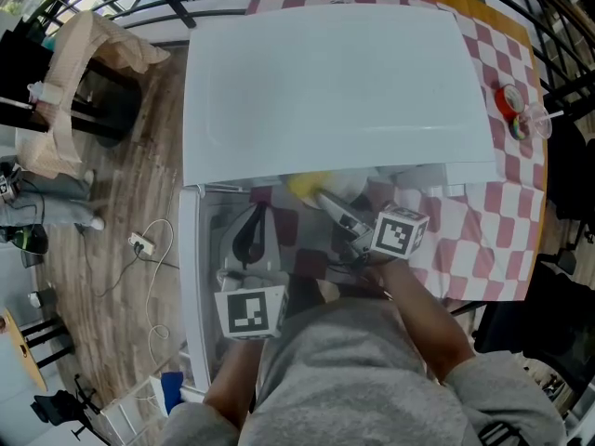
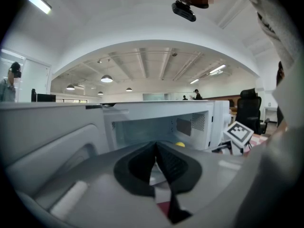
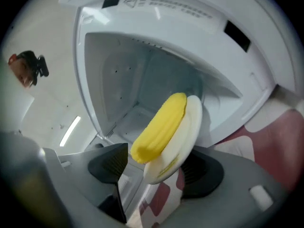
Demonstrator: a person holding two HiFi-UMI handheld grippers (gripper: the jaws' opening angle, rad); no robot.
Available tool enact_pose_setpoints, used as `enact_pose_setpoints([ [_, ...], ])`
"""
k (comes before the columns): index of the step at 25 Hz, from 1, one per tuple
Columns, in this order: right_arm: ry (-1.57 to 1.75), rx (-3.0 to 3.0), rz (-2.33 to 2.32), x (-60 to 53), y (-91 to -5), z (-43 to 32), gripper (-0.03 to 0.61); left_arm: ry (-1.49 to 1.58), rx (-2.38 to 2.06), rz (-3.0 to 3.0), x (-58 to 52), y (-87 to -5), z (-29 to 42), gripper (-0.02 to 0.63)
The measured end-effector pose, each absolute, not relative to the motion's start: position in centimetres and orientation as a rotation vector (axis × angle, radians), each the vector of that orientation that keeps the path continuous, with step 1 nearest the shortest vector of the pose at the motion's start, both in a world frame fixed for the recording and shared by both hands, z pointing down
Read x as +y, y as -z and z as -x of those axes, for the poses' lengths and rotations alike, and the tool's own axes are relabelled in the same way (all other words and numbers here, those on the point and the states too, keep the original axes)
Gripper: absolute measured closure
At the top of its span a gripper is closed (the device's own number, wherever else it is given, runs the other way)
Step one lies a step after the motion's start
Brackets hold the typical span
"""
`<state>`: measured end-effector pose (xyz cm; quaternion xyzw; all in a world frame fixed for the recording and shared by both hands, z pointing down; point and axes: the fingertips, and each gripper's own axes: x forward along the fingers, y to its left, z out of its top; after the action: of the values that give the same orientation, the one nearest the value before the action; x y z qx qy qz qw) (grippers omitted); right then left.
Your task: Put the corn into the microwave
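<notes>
Head view: nearest, grey sleeves, then both marker cubes. Left hand-held gripper (image 1: 253, 226) low beside the open door (image 1: 190, 286). Right hand-held gripper (image 1: 322, 197) reaching under the top of the microwave (image 1: 335, 91), with the corn (image 1: 307, 186) just at its tip in the cavity mouth. Hold the left one steady, clear of the door's swing.

Left gripper view: jaws closed on nothing, aimed into the lit cavity. A bit of yellow corn (image 2: 180, 144) low inside.

Right gripper view: jaws spread, left pad plainly off the corn (image 3: 161, 127), itself lying on a white plate (image 3: 190, 127) between the pads. Cannot tell whether plate and right pad touch. Best drawn straight back and level, without rolling, to avoid snagging the plate rim and tipping the corn. Check for the plate sitting fully past the sill before shutting the door.
</notes>
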<state>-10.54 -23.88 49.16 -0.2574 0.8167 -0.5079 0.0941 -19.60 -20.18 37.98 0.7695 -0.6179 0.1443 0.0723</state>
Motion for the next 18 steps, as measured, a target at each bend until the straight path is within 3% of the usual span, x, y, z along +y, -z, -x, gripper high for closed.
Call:
enact_pose_setpoints([
  [5,1.295,2.764,0.804,-22.3,-49.6,11.3,0.189,-0.435,-1.853,-2.313,-20.0,-37.9,19.4,0.603],
  [18,0.936,3.205,1.177,-22.0,-52.0,9.4,0.144,-0.440,-1.847,-2.349,-20.1,-37.8,18.5,0.603],
])
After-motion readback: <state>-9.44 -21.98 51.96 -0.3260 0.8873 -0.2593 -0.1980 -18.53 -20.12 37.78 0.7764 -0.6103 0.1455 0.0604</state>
